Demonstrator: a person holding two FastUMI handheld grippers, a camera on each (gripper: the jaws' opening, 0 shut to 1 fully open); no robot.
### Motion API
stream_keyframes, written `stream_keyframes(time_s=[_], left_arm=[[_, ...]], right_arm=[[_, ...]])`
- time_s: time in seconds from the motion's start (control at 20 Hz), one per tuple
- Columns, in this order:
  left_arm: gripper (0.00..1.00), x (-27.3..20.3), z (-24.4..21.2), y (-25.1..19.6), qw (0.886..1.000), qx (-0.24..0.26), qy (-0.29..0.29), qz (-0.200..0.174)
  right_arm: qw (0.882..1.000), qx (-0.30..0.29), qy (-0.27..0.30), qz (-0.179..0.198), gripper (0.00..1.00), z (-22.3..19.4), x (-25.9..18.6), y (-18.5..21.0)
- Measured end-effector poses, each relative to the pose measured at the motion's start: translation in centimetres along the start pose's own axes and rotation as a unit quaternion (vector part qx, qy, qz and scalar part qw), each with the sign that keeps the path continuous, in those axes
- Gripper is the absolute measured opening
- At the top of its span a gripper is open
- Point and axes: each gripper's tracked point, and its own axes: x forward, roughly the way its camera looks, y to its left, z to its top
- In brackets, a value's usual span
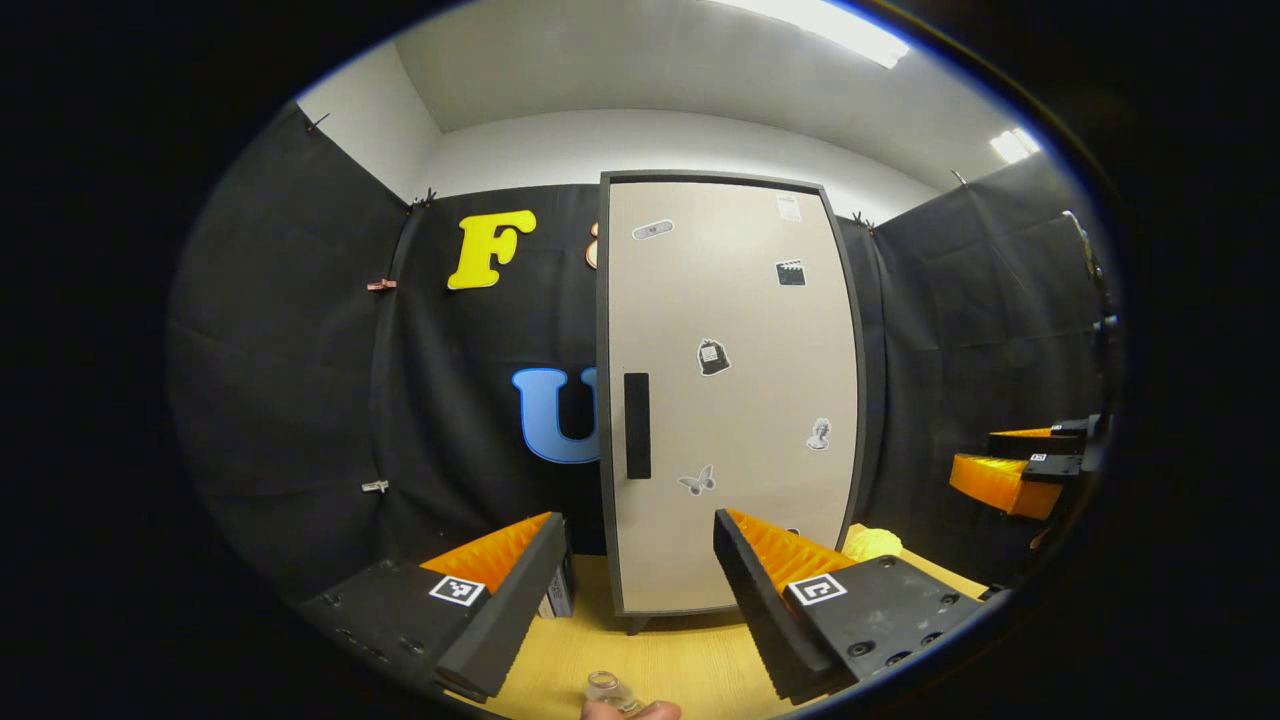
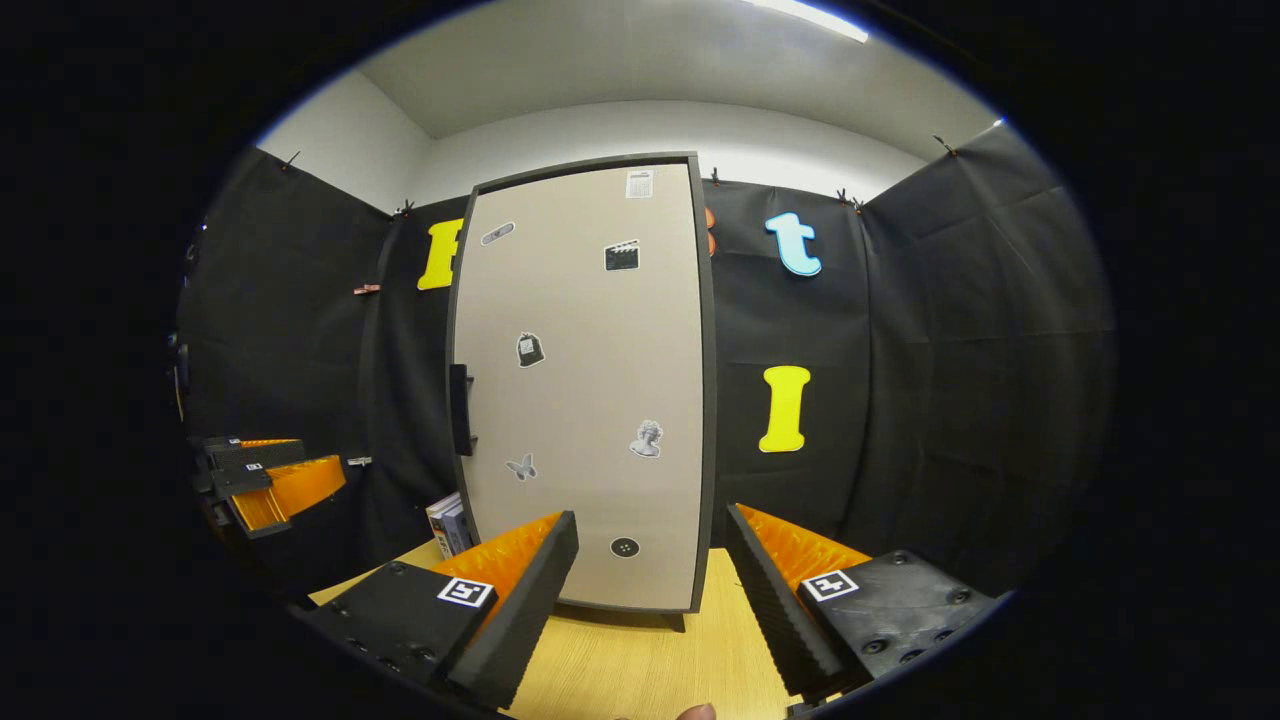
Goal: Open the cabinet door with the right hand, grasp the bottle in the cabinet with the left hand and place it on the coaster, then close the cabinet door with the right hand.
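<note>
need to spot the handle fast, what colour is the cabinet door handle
Black, a vertical bar handle on the beige cabinet door, clearest in the left gripper view.

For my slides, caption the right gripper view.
Open right gripper faces the closed cabinet door on the table.

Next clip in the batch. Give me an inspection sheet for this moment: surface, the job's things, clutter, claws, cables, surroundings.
Surface: light wooden table under the cabinet and both claws.
Job's things: cabinet door shut, dark handle on its left edge, stickers on its front. A small clear glass object at the table's near edge; cannot tell what it is. Coaster: cannot tell.
Clutter: books left of the cabinet; a yellow thing at its right foot.
Claws: left claw open, holding nothing; right claw open, holding nothing, facing the door and apart from it.
Cables: nothing seen.
Surroundings: black cloth wall, white ceiling with strip lights.
</note>
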Motion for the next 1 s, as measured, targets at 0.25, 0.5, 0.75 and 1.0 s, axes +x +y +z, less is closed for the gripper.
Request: stream_keyframes(time_s=[0.25,0.5,0.75,1.0], left_arm=[[0.94,-0.1,0.0,-0.1,1.0,0.0,-0.001,-0.002],[0.94,-0.3,0.1,-0.1,1.0,0.001,-0.003,-0.001],[0.94,-1.2,-0.5,-0.8,1.0,0.005,0.0,-0.001],[0.94,-2.0,-1.6,-0.9,1.0,0.004,0.01,0.003]], right_arm=[[1.0,-0.004,-0.001,0.002,0.96,0.0,-0.1,0.1],[1.0,-0.015,-0.007,0.006,0.96,0.2,-0.2,0.4],[1.0,-0.015,-0.007,0.023,0.96,-0.2,0.4,1.7],[0.999,-0.02,-0.002,0.034,0.96,-0.9,1.1,3.1]])
